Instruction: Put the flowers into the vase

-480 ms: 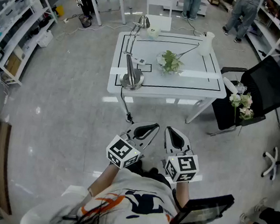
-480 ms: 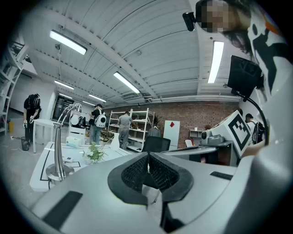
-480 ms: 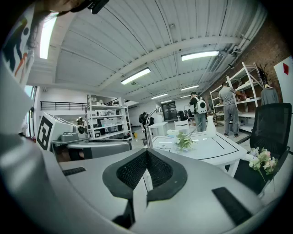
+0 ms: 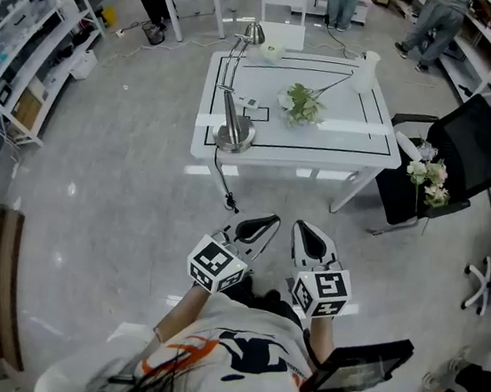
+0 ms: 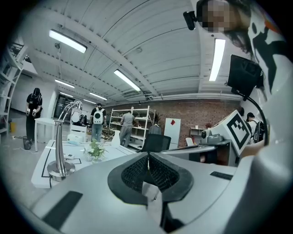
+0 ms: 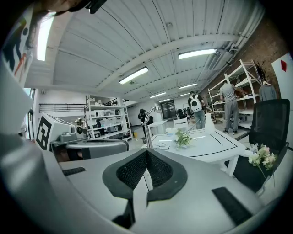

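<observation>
A bunch of white flowers with green leaves (image 4: pixel 302 106) lies on the white table (image 4: pixel 224 156), its stem pointing to the white vase (image 4: pixel 365 72) at the table's far right corner. The flowers (image 5: pixel 95 150) (image 6: pixel 183 137) show small in both gripper views. A second bunch of pale flowers (image 4: pixel 425 180) (image 6: pixel 261 156) rests on the black chair (image 4: pixel 466 152) right of the table. My left gripper (image 4: pixel 259 228) and right gripper (image 4: pixel 310 237) hover side by side over the floor, well short of the table, both shut with nothing in them.
A chrome desk lamp (image 4: pixel 234 99) stands on the table's left side, its cable trailing to the floor. A small white object (image 4: pixel 270 53) sits at the back. Shelving (image 4: pixel 24 36) lines the left wall. Several people stand beyond the table.
The view has shifted slightly, so the table sits a little higher in the frame. Both grippers hold the same pose.
</observation>
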The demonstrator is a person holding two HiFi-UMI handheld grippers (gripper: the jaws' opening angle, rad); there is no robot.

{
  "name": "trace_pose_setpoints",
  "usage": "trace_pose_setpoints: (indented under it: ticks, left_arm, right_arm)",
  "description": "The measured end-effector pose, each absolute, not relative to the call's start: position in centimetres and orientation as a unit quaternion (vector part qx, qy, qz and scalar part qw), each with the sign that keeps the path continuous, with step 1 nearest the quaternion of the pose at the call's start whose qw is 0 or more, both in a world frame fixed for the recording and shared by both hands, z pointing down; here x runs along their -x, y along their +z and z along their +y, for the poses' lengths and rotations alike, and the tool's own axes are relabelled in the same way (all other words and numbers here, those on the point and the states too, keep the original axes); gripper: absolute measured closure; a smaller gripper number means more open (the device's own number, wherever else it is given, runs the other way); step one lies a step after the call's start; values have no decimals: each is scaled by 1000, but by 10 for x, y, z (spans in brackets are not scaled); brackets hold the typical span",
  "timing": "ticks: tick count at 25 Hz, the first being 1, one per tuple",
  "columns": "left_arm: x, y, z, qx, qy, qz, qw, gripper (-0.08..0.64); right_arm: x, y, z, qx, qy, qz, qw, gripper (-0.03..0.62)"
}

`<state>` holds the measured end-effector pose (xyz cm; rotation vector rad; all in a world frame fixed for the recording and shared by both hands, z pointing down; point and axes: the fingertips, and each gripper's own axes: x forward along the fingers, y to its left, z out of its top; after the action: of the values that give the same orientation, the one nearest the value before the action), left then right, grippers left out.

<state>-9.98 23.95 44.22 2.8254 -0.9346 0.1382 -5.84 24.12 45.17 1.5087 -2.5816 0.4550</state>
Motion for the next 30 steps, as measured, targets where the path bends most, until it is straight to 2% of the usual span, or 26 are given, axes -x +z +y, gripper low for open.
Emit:
trace_pose_setpoints:
  ticks: [30]
  left_arm:
    - [43, 467, 226, -934, 59, -338, 96, 545]
  right_arm:
    - [4, 487, 236, -455, 179, -869, 74, 578]
